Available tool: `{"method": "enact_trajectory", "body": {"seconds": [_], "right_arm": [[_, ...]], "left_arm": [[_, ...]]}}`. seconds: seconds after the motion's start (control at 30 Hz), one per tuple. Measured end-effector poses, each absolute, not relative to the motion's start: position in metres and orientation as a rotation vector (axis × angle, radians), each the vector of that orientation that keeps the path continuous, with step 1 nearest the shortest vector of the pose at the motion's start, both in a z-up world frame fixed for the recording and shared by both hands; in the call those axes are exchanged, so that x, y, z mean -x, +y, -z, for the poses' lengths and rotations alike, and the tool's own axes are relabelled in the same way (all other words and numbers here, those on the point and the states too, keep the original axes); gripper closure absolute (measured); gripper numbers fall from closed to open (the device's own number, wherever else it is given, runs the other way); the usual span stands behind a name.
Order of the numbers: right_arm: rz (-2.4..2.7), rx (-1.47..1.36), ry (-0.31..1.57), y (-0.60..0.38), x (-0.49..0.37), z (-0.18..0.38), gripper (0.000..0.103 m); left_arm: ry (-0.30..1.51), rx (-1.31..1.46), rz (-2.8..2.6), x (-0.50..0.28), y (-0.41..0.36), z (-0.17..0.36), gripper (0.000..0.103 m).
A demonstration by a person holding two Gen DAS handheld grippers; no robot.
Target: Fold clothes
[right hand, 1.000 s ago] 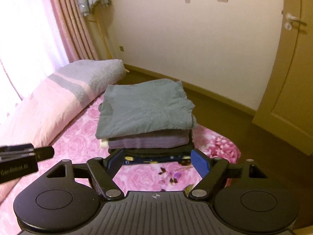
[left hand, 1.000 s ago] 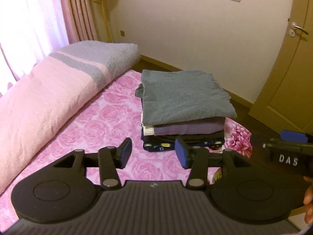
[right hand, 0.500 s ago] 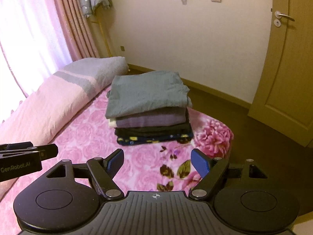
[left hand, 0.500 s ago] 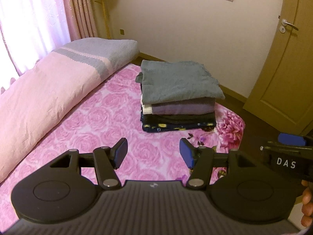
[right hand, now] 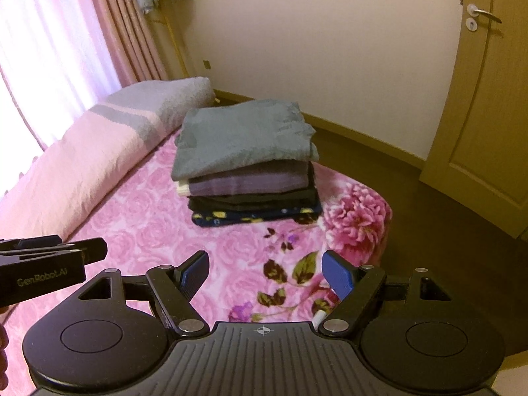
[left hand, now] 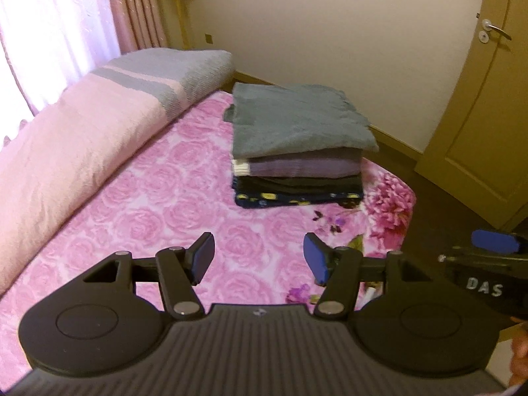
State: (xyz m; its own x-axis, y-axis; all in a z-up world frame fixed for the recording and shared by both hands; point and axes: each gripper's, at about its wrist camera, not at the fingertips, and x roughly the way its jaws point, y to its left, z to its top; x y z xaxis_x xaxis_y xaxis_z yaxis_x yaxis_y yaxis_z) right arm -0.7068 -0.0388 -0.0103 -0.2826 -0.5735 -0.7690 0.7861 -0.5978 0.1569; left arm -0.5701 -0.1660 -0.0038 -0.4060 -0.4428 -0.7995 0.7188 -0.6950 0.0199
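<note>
A stack of folded clothes (left hand: pixel 297 151) (right hand: pixel 247 171) sits on the far end of the bed: a grey-green top (left hand: pixel 297 122), a purple layer (right hand: pixel 250 181), black, then a dark floral piece at the bottom. My left gripper (left hand: pixel 259 259) hangs open over the pink rose bedspread (left hand: pixel 158 204), well short of the stack, with nothing between its fingers. To its right my right gripper (right hand: pixel 265 272) is open too and empty, also short of the stack. Each gripper shows at the edge of the other's view.
A rolled pink and grey quilt (left hand: pixel 82 132) lies along the left side of the bed by the curtains (right hand: pixel 99 33). The bed's far corner (right hand: pixel 379 217) drops to dark floor. A closed door (left hand: pixel 488 115) stands at the right.
Both grippers have pulled back from the stack and risen, so the pile looks smaller and more bedspread lies in front. Both stay open.
</note>
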Motion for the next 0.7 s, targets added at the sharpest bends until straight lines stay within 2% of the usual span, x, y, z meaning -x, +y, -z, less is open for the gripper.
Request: {"method": "enact_trajectory", "body": {"seconds": [0.7], "right_arm": [[1.897, -1.121, 0.461, -0.058, 0.755, 0.046, 0.025]], "left_arm": [[0.489, -1.188, 2.012, 0.619, -0.173, 0.046, 0.047]]}}
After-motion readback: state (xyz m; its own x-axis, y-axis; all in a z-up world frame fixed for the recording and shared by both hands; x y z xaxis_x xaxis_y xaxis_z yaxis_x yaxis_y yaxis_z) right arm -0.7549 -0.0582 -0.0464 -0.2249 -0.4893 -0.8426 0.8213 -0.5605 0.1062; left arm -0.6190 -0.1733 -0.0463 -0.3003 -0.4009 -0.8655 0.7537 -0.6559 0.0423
